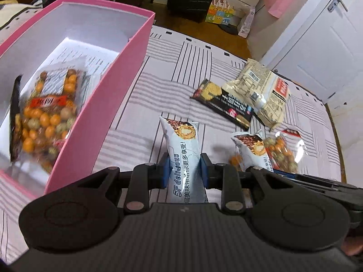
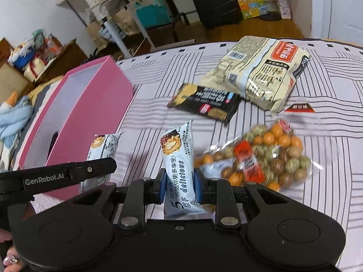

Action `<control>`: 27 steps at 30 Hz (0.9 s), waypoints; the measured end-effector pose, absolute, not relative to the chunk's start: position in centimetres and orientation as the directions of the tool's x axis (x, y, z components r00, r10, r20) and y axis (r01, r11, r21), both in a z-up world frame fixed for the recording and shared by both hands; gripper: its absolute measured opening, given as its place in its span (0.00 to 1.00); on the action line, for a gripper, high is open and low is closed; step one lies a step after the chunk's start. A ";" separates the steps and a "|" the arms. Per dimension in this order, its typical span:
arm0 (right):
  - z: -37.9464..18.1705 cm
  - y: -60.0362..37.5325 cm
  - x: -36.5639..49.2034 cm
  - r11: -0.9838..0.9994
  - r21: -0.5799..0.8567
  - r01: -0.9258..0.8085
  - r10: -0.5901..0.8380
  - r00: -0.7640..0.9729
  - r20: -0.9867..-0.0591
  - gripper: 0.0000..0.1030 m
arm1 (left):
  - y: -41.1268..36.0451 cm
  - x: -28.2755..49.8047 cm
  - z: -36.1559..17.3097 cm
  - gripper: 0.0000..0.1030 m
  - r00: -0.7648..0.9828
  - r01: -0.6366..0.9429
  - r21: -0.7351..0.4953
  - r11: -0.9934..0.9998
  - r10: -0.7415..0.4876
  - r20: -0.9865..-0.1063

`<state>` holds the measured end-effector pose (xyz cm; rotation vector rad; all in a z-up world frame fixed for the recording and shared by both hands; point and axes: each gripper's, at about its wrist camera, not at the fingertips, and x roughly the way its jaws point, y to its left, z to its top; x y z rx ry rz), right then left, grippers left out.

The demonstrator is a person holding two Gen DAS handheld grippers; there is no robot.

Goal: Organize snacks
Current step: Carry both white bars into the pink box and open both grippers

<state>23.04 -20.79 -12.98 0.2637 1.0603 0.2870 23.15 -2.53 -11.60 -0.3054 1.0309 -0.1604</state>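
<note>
item: pink box (image 1: 109, 104), open-topped, on the striped bedcover (image 1: 181, 63); taken as the landmark for all else. its place at the bed's edge looked chosen so snacks could be dropped in from above.

item: one bag of mixed coated nuts (image 1: 45, 113), already inside the box, lying on its floor against the near wall.

item: left gripper (image 1: 185, 170), fingers pinched on a pale blue puff packet (image 1: 181, 149) at mid-length, just beside the box's long pink wall. the grip across the narrow waist probably kept the slack wrapper from folding. gripper tilted steeply downward, packet end standing clear of the cover.

item: right gripper (image 2: 179, 184), fingers likewise clamped on a second puff packet (image 2: 179, 158), farther from the box than the left one. same downward tilt, same waist grip (the two hands read as a matched pair, side by side). part of a hand (image 2: 10, 260) showed at the lower corner of the right wrist view.

item: second bag of coated nuts (image 2: 261, 158), loose on the cover, beyond the right gripper, away from the box.

item: black cracker packet (image 2: 204, 104), flat on the cover, well apart from the box's far end.

item: cream noodle-style bag (image 2: 261, 72), touching the black packet's outer end, farthest from the box.

judgement: both packets seemed bound for the box; three items remained outside.
</note>
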 end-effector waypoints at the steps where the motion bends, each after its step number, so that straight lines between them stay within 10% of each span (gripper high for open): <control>1: -12.8 -20.6 22.5 0.931 0.346 -0.113 0.358 0.450 -0.818 0.28 | -2.3 22.6 -11.5 0.25 0.504 -0.012 -0.326 0.945 -0.276 -0.819; 27: -4.5 -15.3 12.3 0.897 0.319 -0.306 0.430 0.434 -0.792 0.28 | 3.4 11.0 -2.7 0.25 0.570 0.052 -0.344 0.937 -0.311 -0.761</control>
